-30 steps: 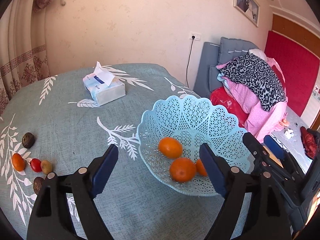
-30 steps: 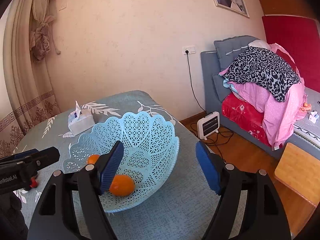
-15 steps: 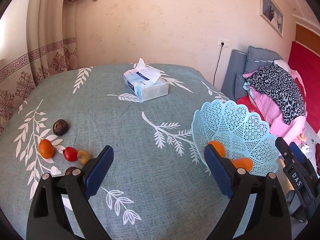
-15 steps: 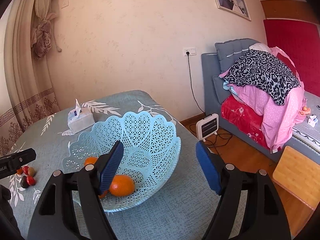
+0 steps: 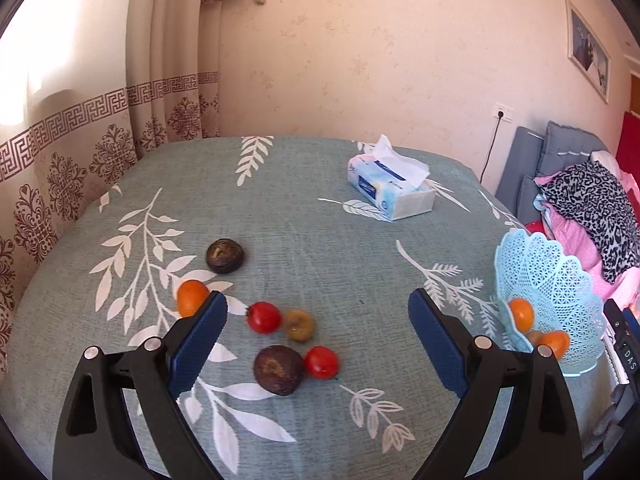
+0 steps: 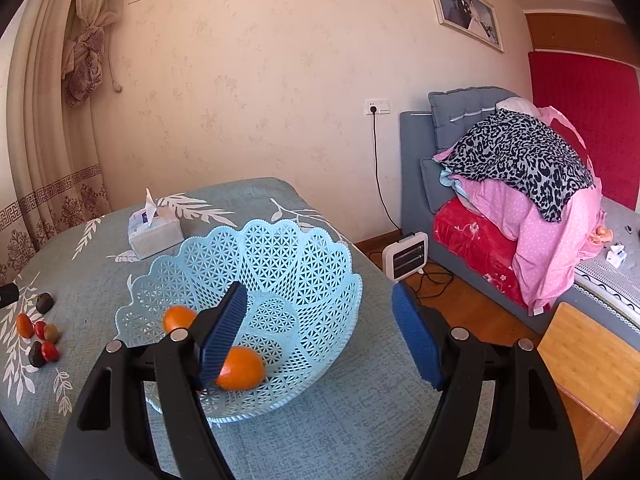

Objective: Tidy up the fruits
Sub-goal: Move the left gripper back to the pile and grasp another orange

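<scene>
left wrist: loose fruits (image 5: pixel 280 332) between open left tool (image 5: pixel 318 320) fingers.

The left gripper (image 5: pixel 318 320), black-armed with ribbed blue pads (image 5: pixel 196 344), tilts downward over the table with its jaws spread wide and nothing between the pads; the jaws have just been opening. The right gripper (image 6: pixel 320 334), of the same black and blue build, also angles down, its jaws parted and gripping nothing.
</scene>
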{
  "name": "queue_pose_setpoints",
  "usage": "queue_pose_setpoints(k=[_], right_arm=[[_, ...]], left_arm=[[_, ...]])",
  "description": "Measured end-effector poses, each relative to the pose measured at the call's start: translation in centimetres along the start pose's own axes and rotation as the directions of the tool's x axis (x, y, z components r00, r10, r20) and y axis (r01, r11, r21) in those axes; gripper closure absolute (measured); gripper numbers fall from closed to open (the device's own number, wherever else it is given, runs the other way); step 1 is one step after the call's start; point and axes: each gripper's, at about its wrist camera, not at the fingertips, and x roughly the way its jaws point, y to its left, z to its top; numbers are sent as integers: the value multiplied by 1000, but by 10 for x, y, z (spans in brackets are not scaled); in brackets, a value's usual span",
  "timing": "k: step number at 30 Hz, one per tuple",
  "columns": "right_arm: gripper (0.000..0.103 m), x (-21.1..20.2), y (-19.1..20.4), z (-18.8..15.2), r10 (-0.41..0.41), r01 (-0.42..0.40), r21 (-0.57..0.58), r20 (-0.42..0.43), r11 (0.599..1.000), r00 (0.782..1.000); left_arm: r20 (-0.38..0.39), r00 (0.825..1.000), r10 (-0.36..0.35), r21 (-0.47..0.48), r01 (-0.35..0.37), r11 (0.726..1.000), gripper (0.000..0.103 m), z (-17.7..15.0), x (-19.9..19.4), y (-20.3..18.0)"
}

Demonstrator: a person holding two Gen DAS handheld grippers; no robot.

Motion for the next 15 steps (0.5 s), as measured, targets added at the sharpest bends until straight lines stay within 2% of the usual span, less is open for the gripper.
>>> queue_pose_setpoints(k=[7,11,15], right_arm=[[27,-4,16,0,18,-19,-48,-30,999,999],[27,-10,31,1,67,-70,-61,-49,996,997],[27,-17,49,4,136,-141,-72,-70,987,988]], left_arm=[[-33,991,130,-61,-132,989,12,3,11,65],[-70,988,137,-77,-142,987,15,5,24,84],[-96,988,120,-54,-126,991,19,5,38,85]])
